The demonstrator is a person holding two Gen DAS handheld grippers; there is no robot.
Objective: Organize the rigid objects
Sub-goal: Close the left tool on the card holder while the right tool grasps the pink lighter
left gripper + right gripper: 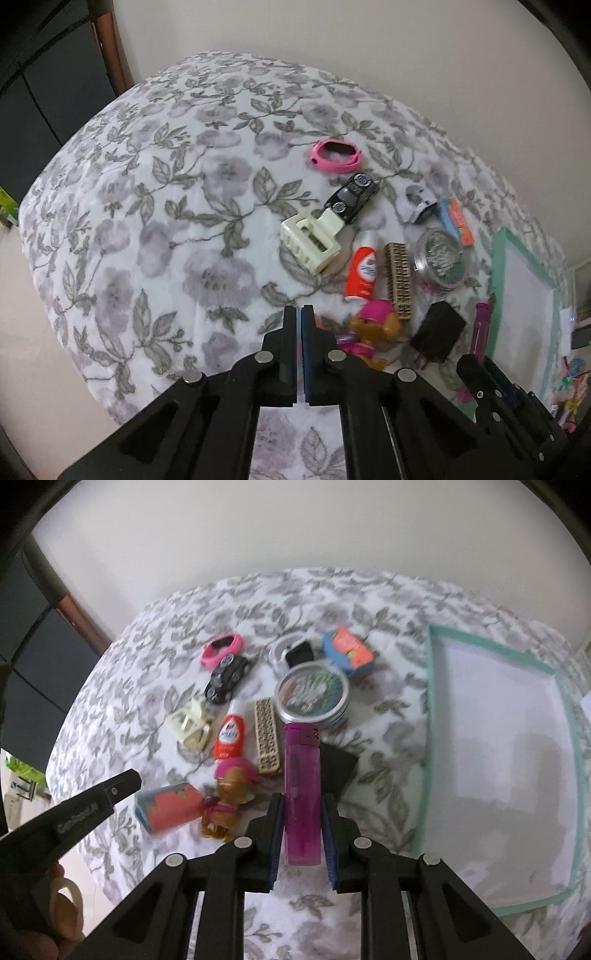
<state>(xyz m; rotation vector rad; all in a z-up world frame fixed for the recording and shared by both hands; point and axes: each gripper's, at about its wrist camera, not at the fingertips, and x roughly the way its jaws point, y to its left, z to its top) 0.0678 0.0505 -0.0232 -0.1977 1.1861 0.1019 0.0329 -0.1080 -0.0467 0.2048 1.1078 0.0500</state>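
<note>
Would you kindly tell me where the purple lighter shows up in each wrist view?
Left wrist: purple lighter at lower right, partly hidden.
Right wrist: centre, clamped in the right gripper.
Shared landmark: the round tin, just beyond the lighter.

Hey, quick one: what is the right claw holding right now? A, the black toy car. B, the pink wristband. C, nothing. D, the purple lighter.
D: the right claw is shut on the purple lighter, pads pressing both its sides.
</note>
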